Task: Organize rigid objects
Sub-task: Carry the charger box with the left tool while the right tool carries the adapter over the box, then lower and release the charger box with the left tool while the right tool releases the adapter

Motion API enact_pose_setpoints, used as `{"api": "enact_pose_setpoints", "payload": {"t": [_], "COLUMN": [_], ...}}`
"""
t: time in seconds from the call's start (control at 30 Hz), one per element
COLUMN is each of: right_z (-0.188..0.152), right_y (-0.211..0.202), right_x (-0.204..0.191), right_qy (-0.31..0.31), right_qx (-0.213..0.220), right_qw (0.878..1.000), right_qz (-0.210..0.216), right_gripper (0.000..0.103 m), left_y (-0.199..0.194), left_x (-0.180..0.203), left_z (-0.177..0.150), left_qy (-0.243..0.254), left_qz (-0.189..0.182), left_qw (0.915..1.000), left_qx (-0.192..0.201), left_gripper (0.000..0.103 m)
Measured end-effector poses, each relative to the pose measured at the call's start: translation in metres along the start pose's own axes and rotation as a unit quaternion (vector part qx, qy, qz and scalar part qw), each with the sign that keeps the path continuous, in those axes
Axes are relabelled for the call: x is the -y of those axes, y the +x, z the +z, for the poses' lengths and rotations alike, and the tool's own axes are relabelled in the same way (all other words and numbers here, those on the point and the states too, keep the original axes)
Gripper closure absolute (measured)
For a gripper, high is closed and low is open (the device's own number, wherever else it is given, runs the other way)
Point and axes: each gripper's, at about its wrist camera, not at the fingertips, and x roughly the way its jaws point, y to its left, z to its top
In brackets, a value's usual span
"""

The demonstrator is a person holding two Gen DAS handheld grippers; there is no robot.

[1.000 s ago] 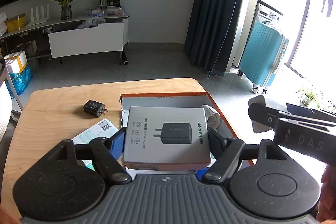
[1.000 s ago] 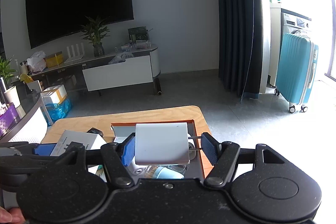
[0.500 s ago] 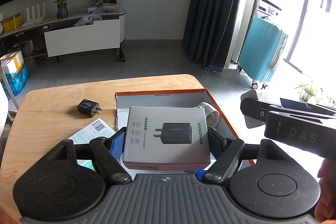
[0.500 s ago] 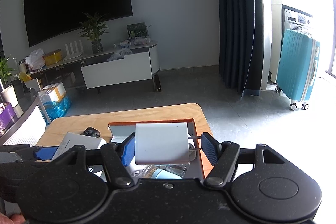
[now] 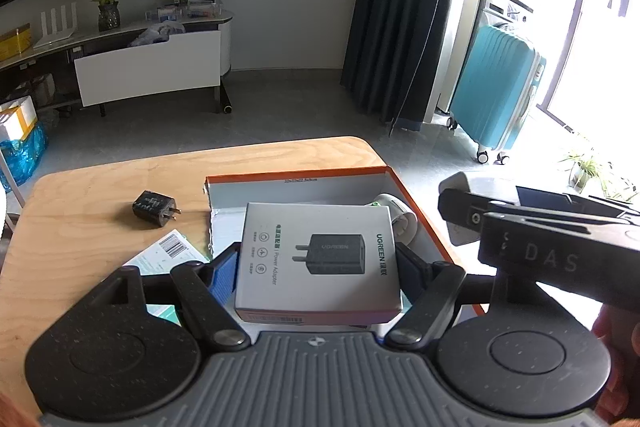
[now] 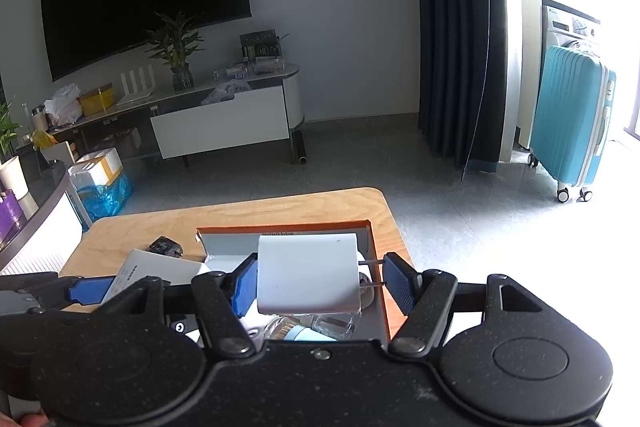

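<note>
My left gripper [image 5: 320,271] is shut on a grey UGREEN adapter box [image 5: 320,251], blue pads pressed to its two sides, held over the near part of an open orange-rimmed box [image 5: 296,173] on the wooden table [image 5: 100,187]. The right gripper [image 6: 320,281] is shut on a white charger [image 6: 308,273]: one pad is on its body, the other on its prong tips [image 6: 370,273], above the same orange-rimmed box [image 6: 372,247]. A black charger [image 5: 154,209] lies loose on the table, left of that box.
A barcode leaflet [image 5: 168,255] lies beside the orange box. Inside the box are a white roll-shaped item [image 5: 394,211] and a clear bottle [image 6: 312,327]. The table's far edge drops to grey floor; a teal suitcase [image 5: 496,99] and TV stand [image 5: 148,75] stand beyond.
Both grippers have drifted a little to the right with their loads, so the table and orange box sit further left in each view. Both grips are unchanged.
</note>
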Motion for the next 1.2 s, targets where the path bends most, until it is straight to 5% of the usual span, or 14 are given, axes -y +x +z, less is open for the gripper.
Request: {"api": "enact_pose_setpoints", "payload": {"t": [1.2], "right_z": [0.017], "right_y": [0.093], "right_x": [-0.008], "right_qy": [-0.009], "right_qx": [-0.058], "right_qw": [0.998], "right_qz": [0.022], "right_gripper": [0.024], "left_y": [0.041], "left_x": [-0.004], "left_z": [0.009], "left_qy": [-0.005], "left_qz": [-0.001], "left_qw": [0.9996], "left_qx": [-0.029], "left_gripper": [0.024]}}
